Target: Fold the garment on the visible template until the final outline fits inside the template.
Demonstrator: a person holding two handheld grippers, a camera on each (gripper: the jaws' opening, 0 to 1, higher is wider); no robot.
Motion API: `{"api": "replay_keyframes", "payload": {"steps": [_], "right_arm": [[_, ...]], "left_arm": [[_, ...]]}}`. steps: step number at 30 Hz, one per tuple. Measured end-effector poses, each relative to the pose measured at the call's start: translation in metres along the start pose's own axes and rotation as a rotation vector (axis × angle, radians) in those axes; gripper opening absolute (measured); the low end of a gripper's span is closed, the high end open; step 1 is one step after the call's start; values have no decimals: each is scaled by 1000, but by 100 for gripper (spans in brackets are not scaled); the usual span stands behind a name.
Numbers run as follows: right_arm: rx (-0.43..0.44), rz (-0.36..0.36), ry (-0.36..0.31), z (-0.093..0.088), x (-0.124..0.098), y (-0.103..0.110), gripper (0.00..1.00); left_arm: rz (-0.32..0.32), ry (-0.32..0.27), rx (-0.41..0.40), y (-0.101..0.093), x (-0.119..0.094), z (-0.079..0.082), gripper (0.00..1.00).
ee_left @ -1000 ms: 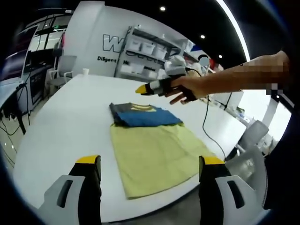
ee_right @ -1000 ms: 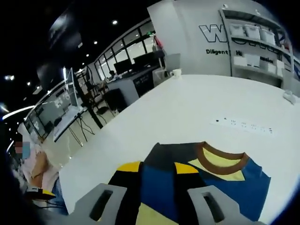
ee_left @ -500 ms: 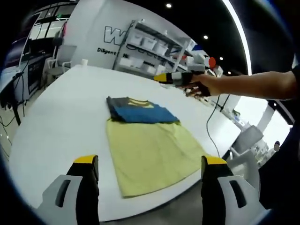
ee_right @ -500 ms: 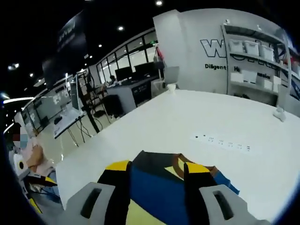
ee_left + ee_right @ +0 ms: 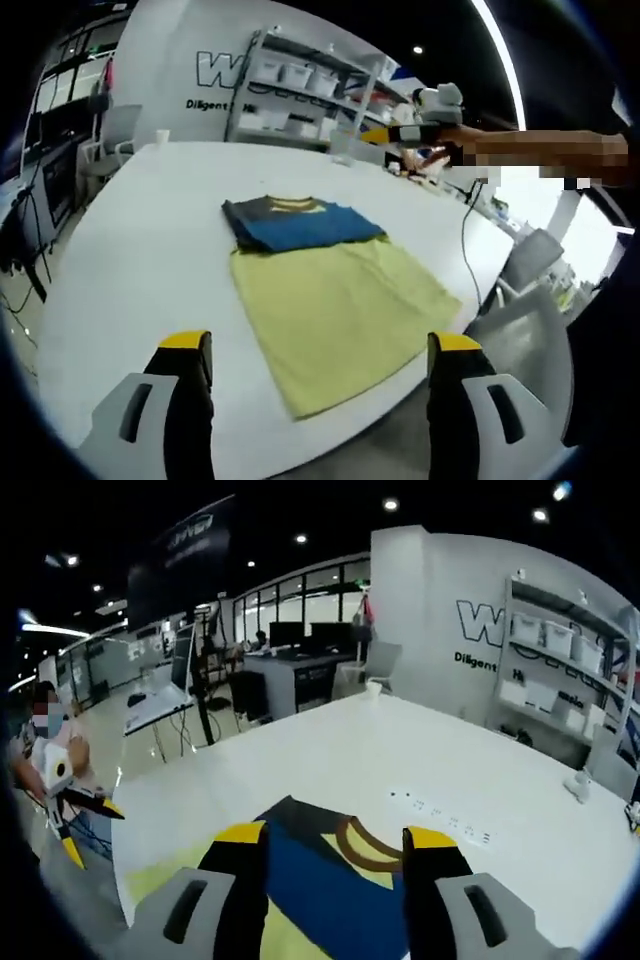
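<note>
While the folded blue garment is lying at the far end of the yellow template on the white worktop, the left tongs are hovering wide open and empty near the edge, with white shelving standing behind. From the right gripper view, the garment is showing its brown collar between the right tongs, which are gaping open, holding nothing above it; a power strip is lying beyond.
</note>
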State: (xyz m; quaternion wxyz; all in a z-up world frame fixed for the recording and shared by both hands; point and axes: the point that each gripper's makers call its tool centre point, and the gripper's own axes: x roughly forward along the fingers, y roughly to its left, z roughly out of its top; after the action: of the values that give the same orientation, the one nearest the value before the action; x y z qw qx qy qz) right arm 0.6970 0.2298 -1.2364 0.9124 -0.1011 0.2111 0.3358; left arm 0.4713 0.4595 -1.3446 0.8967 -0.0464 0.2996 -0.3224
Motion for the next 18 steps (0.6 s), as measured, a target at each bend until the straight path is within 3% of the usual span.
{"api": "replay_keyframes", "payload": {"steps": [5,8,18], "right_arm": [[-38,13,-17,2,-17,4,53],[-60,14,-23,2,-25,6,54],[-70,20,-28,-17,-57,14,60]], "left_arm": [[-17,1,69,0,2,5,83],[-26,23,153,2,7,5,81],[-68,61,234,3,26,9,80]]}}
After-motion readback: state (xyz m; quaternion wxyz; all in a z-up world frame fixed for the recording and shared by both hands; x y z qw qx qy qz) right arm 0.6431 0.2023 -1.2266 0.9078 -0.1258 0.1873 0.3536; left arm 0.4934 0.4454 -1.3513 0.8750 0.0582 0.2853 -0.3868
